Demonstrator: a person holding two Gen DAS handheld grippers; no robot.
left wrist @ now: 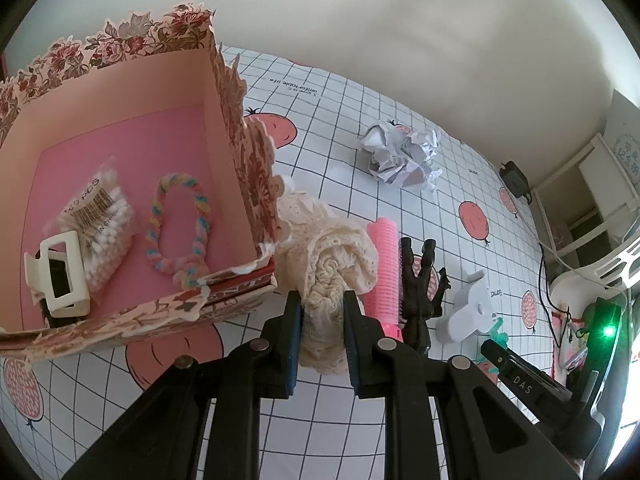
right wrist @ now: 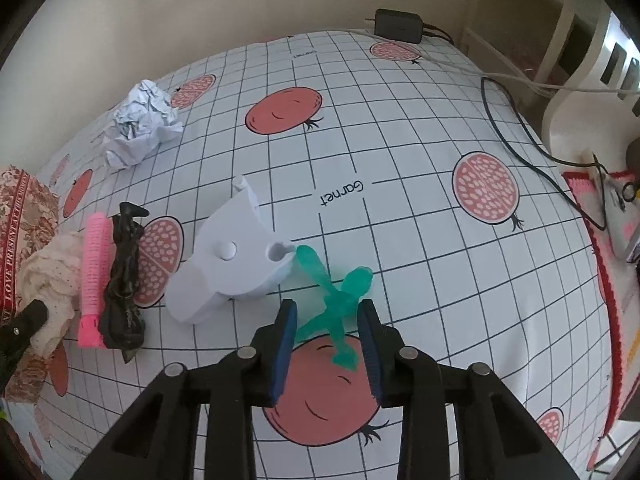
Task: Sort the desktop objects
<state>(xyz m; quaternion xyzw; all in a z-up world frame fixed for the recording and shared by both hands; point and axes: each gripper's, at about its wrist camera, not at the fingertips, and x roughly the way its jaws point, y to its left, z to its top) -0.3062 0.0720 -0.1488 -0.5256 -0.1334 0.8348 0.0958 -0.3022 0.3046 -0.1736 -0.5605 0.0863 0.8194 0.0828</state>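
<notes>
left gripper clamped on cream lace scrunchie beside floral box, right gripper parted around green figure

"Garnet" on tablecloth; perhaps "MADE IN CHINA" on swab pack.

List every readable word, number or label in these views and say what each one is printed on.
"Garnet": tablecloth, beside a halved pomegranate print.
"LOVE PRESENT AT THIS MOMENT": red band on the floral box.
"MADE IN CHINA" and a count ending "pcs": cotton swab pack; the digits are too distorted to read.
"DAS": right gripper body, seen from the left wrist.
Small print on the tablecloth's far edge and the wall sign at far right: too small to read.
</notes>
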